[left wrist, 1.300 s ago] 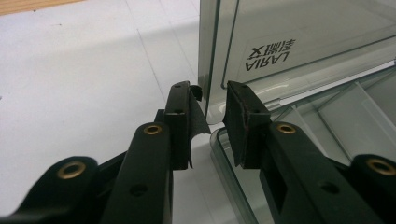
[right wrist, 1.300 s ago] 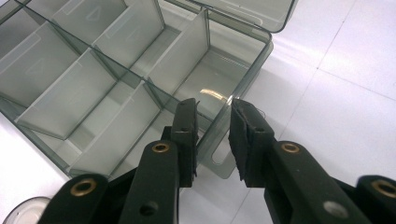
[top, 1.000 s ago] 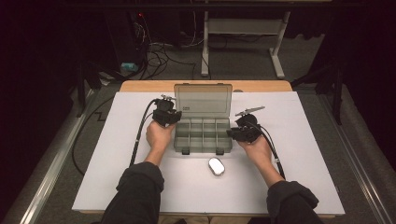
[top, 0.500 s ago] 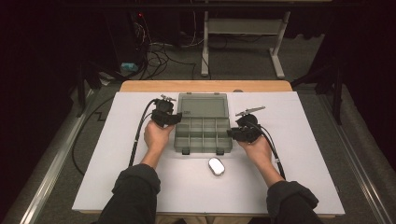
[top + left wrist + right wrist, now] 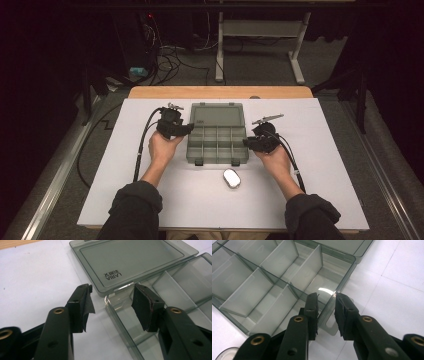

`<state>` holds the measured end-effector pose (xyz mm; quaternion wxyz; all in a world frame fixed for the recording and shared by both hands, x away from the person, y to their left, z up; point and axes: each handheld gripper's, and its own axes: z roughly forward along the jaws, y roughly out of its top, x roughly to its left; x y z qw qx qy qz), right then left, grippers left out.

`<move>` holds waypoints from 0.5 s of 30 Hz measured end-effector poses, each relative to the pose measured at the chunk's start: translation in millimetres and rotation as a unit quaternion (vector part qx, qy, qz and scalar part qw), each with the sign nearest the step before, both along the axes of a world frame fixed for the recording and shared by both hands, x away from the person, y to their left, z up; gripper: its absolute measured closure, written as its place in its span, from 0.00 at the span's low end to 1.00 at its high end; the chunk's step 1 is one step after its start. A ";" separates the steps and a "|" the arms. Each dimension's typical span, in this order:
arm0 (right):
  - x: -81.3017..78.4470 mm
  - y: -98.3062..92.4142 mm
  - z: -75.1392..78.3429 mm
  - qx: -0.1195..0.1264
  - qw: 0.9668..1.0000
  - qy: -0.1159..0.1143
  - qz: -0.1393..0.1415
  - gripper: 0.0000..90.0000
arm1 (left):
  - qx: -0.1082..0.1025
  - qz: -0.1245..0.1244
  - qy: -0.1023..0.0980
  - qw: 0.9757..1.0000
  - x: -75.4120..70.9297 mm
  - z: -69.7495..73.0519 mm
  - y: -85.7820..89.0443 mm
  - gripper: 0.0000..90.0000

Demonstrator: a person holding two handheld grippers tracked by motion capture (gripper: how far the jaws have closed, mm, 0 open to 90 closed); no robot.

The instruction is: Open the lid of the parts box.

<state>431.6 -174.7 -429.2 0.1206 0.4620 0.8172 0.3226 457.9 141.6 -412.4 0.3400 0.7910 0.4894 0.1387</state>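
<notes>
**Organizer box lies open on white sheet, both grippers at its sides**

Surface first: I see a white sheet (image 5: 125, 165) covering a wooden table (image 5: 220, 92), whose bare edge shows at the far side. Beyond it the room is dark, with grey floor, loose cables (image 5: 167, 55) and the legs of a white stand (image 5: 260, 45).

The smoky clear organizer box (image 5: 218, 145) lies at mid-table, its lid (image 5: 217, 116) folded back flat on the sheet toward the far side. A small white oval object (image 5: 231, 178) sits on the sheet just near of the box.

From the high view, my left gripper (image 5: 186, 129) is at the box's left side and my right gripper (image 5: 247, 142) at its right side.

The left gripper view adds what the high view cannot resolve: the left gripper (image 5: 112, 306) has just been opening and its jaws stand spread, straddling the box's corner wall without pressing on it, one pad (image 5: 143, 306) over the corner compartment, the other over bare sheet. It also shows printed lettering on the lid (image 5: 130, 262).

The right gripper view shows the right gripper (image 5: 326, 312) with jaws either side of the box's side wall (image 5: 342, 285), near a slotted tab. A narrow gap shows at one pad; I cannot tell whether the pads pinch the wall. Dividers (image 5: 274, 257) are legible there.
</notes>
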 end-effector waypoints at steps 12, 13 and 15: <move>-0.1 2.0 0.8 -0.014 1.000 -0.006 0.007 0.80 | -0.008 -0.006 0.007 1.000 -18.9 1.4 16.4 0.53; 0.0 1.5 0.8 -0.013 1.000 -0.005 0.008 0.80 | -0.006 -0.009 0.006 1.000 -21.7 2.0 17.8 0.53; -0.2 1.0 0.5 -0.012 1.000 -0.008 0.010 0.80 | -0.005 -0.012 0.006 1.000 -24.6 2.4 19.0 0.52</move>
